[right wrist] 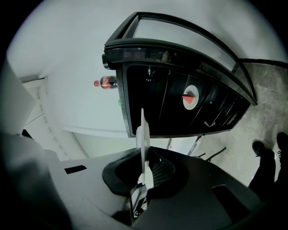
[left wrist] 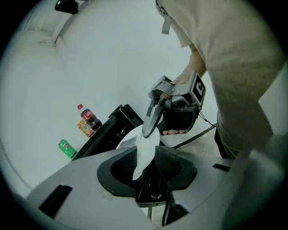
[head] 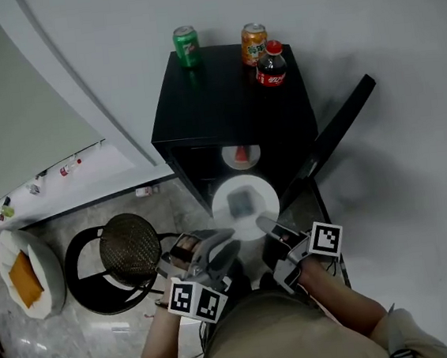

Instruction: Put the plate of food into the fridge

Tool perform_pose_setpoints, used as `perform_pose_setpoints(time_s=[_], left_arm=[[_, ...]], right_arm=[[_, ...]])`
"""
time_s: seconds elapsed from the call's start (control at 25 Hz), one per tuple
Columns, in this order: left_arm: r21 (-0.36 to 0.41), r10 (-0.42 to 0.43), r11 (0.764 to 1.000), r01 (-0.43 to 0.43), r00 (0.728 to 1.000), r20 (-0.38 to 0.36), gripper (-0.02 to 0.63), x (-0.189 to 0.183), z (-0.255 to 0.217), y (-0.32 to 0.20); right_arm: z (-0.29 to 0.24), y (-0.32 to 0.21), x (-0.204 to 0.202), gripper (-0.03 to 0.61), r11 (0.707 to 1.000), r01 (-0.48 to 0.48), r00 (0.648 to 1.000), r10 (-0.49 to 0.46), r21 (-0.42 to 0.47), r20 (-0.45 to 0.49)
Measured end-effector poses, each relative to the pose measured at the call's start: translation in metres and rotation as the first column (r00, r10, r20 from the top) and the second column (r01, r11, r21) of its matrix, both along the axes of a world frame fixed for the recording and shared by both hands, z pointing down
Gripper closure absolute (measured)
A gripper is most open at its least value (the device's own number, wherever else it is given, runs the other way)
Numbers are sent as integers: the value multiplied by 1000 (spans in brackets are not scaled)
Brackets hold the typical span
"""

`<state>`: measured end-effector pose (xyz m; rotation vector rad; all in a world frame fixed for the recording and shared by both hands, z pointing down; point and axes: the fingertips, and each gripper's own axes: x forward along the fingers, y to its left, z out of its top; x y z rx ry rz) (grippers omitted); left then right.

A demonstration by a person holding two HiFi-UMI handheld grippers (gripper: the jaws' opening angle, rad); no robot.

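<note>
A white plate [head: 263,206] with a dark grey piece of food [head: 242,202] hangs level in front of the open black fridge [head: 230,94]. My left gripper [head: 218,243] is shut on the plate's near left rim, and my right gripper [head: 267,227] is shut on its near right rim. In the left gripper view the plate [left wrist: 143,150] runs edge-on out of my left gripper [left wrist: 146,164] to the right gripper [left wrist: 150,128]. In the right gripper view the plate [right wrist: 144,139] stands edge-on in my right gripper [right wrist: 146,173], facing the fridge interior [right wrist: 166,112]. A second plate with red food [head: 241,156] sits inside.
The fridge door [head: 338,134] stands open to the right. A green can [head: 186,45], an orange can [head: 254,44] and a cola bottle [head: 271,64] stand on the fridge top. A round black stool [head: 127,248] is at the left, and a white cushion [head: 27,278] lies further left.
</note>
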<state>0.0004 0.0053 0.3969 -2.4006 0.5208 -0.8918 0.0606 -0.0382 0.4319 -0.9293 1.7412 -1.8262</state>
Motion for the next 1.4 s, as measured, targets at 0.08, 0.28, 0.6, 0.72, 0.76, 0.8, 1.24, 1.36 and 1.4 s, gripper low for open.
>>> perform_pose_setpoints(time_s=[0.08,0.28,0.6,0.72,0.76,0.8,1.24,1.36,1.4], left_arm=[[-12,-19,1000,19,1000,-13,494,3,1,6],[-76,-117,991,110,989,-93,494,1,3,16],[-230,-263,949,217,945,-196,493,-5,6,29],[-441,-394,867,231,859,-326,465,-9,11,31],[-514,-441,830,218,820,-365,443,-10,14,31],[-586,-487,788,191,775,-402,423,-11,17,31],[-837,-665,479,-264,514,-542,376,8,40,30],[-827,-662,453,-332,496,-562,376,13,45,23],[-824,-659,445,-351,494,-567,376,14,47,21]], right_arm=[[3,7,5,545,1000,9,1000,-9,5,5],[10,25,19,545,1000,25,1000,-25,14,4],[18,42,36,545,1000,27,999,-27,15,29],[21,46,38,545,999,40,999,-41,28,36],[21,47,37,545,998,47,998,-48,34,38],[20,48,36,545,998,54,998,-56,39,41],[28,57,23,545,989,135,991,-136,61,16],[34,54,21,545,988,144,990,-143,63,-16],[35,53,19,545,987,145,989,-144,63,-21]])
